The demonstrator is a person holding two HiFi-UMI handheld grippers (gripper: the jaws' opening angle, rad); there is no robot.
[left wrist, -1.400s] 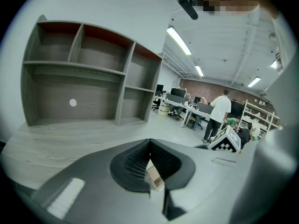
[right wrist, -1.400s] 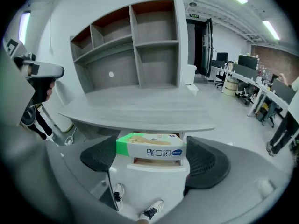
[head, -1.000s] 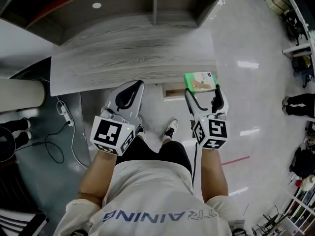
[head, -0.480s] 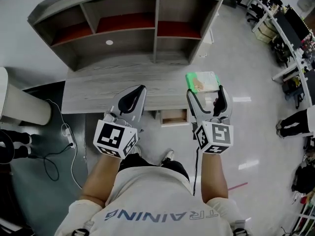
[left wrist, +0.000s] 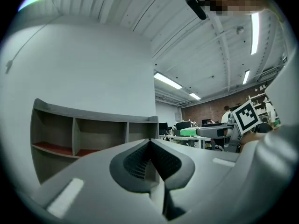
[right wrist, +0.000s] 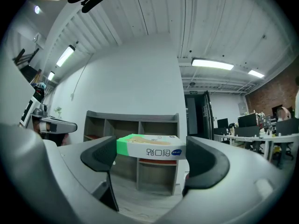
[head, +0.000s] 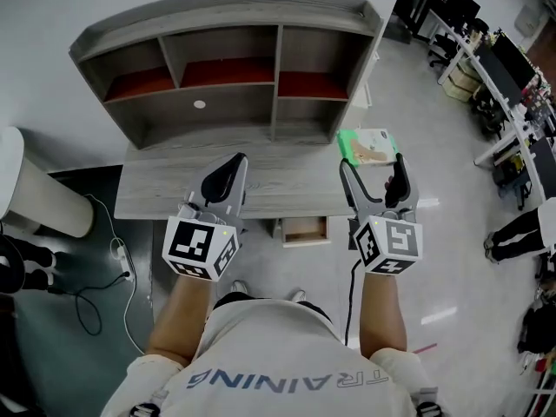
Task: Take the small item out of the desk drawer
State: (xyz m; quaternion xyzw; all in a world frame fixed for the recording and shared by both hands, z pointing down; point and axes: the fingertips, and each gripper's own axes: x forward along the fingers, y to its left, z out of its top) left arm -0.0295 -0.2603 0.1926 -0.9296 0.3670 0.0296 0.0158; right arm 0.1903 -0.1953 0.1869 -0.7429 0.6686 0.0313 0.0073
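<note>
The small item is a green and white box (head: 368, 144) (right wrist: 148, 146), held level between the pads of my right gripper (head: 373, 167) (right wrist: 150, 157), which is shut on it above the right end of the grey wooden desk (head: 165, 191). Below the desk's front edge, the small drawer (head: 304, 230) stands pulled open, and its inside looks bare. My left gripper (head: 233, 165) (left wrist: 149, 144) hovers over the desk's middle, its jaws pressed together with nothing between them.
A grey shelf unit (head: 230, 59) with red-lined compartments stands at the back of the desk. A white round disc (head: 200, 104) lies in its lower middle bay. Cables and a power strip (head: 117, 250) lie on the floor at left. Office desks (head: 512, 85) stand at far right.
The view has pulled back and up, so the whole shelf unit shows. Both grippers rose slightly with it; the box stays in the right gripper.
</note>
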